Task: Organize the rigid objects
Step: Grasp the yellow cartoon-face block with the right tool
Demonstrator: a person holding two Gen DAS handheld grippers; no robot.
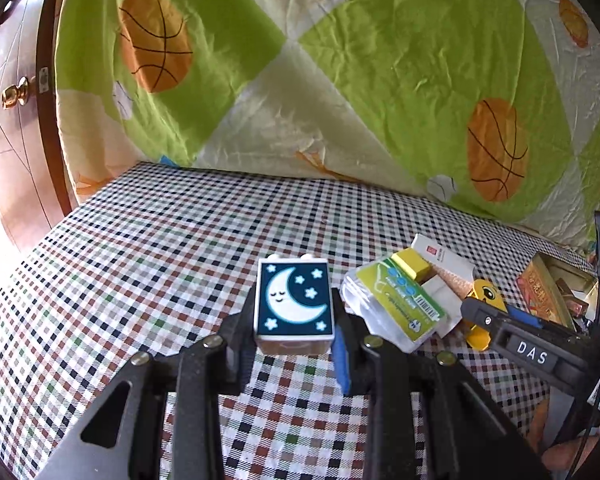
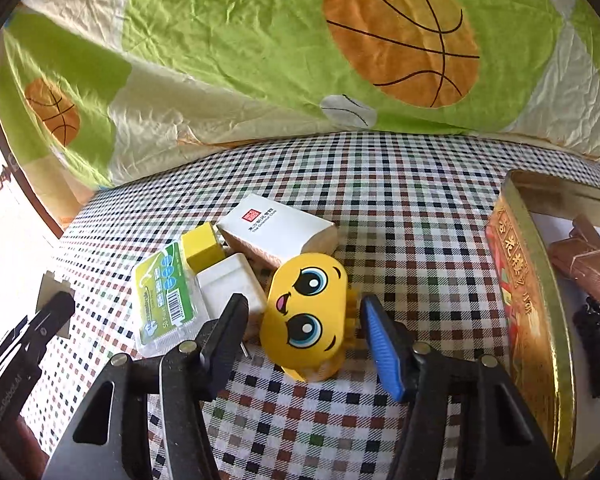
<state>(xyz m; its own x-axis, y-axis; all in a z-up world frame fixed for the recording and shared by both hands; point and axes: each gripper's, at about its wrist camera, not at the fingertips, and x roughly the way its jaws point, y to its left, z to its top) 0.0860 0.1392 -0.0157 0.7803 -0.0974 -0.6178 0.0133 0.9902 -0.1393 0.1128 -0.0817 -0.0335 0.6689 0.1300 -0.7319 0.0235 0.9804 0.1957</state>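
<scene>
Left claw (image 1: 294, 334) pinching moon block (image 1: 294, 303), lifted clear for sorting. Right claw (image 2: 304, 334) spread around yellow face toy (image 2: 306, 312), lined up for grab; tin (image 2: 540, 320) right.

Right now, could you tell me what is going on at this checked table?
A person is tidying small items with two handheld grippers. The left gripper is clamped on a white toy block with a moon picture. The right gripper is open around a yellow plastic toy with a cartoon face, not yet gripping it. A gold-rimmed red tin at the right already holds some items.
</scene>
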